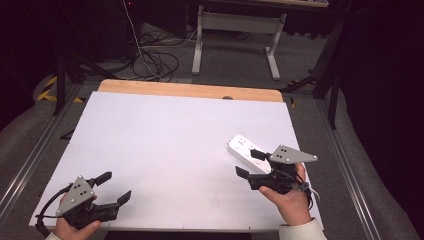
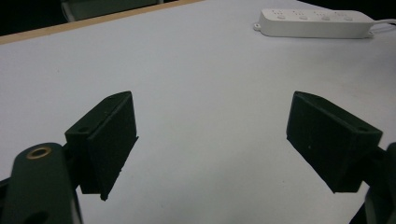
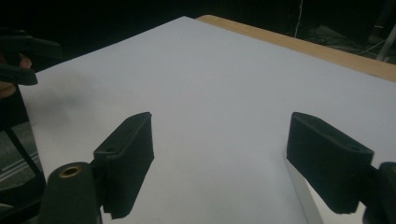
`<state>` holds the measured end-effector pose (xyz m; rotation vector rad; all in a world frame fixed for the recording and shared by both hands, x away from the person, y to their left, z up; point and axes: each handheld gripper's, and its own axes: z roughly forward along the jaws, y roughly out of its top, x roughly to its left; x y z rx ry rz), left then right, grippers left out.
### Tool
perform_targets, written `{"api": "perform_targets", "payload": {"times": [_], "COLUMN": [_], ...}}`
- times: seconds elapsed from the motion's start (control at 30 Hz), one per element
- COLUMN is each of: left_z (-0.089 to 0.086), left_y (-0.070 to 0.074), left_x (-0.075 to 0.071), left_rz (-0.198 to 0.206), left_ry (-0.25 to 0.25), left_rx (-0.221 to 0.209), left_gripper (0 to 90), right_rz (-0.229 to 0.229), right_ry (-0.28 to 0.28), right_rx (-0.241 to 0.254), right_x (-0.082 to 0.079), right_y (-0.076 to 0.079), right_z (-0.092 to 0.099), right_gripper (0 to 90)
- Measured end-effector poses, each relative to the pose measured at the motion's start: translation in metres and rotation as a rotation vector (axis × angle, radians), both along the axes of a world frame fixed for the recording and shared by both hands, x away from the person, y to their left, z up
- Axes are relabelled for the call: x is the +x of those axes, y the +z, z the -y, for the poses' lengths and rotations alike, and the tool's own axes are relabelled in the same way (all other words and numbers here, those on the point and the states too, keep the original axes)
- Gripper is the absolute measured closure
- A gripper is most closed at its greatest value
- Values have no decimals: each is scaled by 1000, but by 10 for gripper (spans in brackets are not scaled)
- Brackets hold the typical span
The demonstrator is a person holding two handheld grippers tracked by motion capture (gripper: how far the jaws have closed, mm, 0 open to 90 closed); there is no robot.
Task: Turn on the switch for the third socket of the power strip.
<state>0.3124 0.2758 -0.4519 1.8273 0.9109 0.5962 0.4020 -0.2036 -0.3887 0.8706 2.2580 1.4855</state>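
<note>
The white power strip point(image 1: 248, 153) is seen lying flat on the white bench point(image 1: 165, 150), at about 4 o'clock from the bench centre, its long axis running from 10 to 4 o'clock. The right gripper point(image 1: 250, 165) is held just beside its near end, jaws spread wide and empty; whether a jaw touches the casing cannot be told. In the right gripper view the gripper point(image 3: 219, 158) is aimed at bare bench, with a pale edge, probably the strip, at its right jaw. The left gripper point(image 1: 114, 188) is parked at 7 o'clock, open, with nothing between its jaws point(image 2: 212, 140).

Risks judged:
- the strip could be nudged or spun by a jaw instead of being straddled, given the offset aim;
- its smooth casing could slip if pinched at one end only;
- its cord point(image 2: 385, 21) could drag or snag.

Writing: none legible; only socket holes are made out on the strip.
</note>
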Motion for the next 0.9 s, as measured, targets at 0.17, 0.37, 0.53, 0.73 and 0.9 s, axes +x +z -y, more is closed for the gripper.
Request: {"api": "perform_targets", "payload": {"times": [0.17,0.37,0.53,0.73,0.9], "left_z": [0,-3,-5,-6,-10], "left_y": [0,1,2,2,-2], "left_x": [-1,-1,-1,-1,-4], "left_rz": [0,9,17,18,9], "left_ry": [4,11,12,8,8], "left_rx": [-8,-4,-2,-5,14], "left_gripper": [166,165,164,160,146], "right_rz": [-10,9,25,14,-28], "right_ry": [6,30,41,34,23], "right_rx": [47,62,49,48,-27], "right_x": [-5,-8,-10,-12,-13], "right_y": [-14,-34,-48,-63,-82], "right_z": [4,6,6,7,3], "right_gripper": [188,179,178,180,189]}}
